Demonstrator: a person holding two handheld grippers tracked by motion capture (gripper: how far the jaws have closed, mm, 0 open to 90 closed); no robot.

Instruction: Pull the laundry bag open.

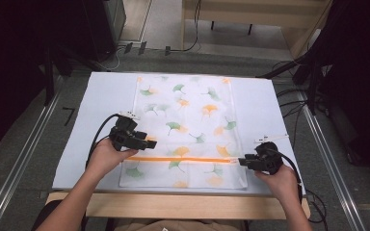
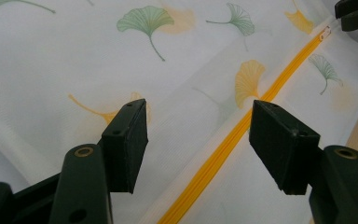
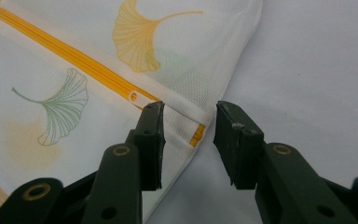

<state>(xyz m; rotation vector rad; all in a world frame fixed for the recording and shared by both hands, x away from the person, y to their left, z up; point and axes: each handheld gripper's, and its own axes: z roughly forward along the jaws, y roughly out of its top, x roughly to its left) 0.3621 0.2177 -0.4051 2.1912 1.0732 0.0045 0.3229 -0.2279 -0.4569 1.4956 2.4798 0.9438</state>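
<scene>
A white mesh bag (image 1: pixel 183 120) printed with green and orange ginkgo leaves lies flat on the pale blue mat (image 1: pixel 101 96). An orange zipper (image 1: pixel 183 159) runs across it near the front. My left gripper (image 1: pixel 149 143) hovers over the bag's left side; in the left gripper view it (image 2: pixel 198 140) is open, with the zipper (image 2: pixel 223 149) passing under the gap. My right gripper (image 1: pixel 241 161) is at the zipper's right end. In the right gripper view it (image 3: pixel 189 140) stands partly open astride the bag's edge, its left jaw beside the zipper pull (image 3: pixel 134 96), pads not pressing.
The mat lies on a wooden table whose front edge (image 1: pixel 173 204) shows below it. Metal rails (image 1: pixel 24 154) run along both sides. Cables and dark equipment stand beyond the far edge. My right gripper's jaws (image 2: pixel 354 14) show at the top right of the left gripper view.
</scene>
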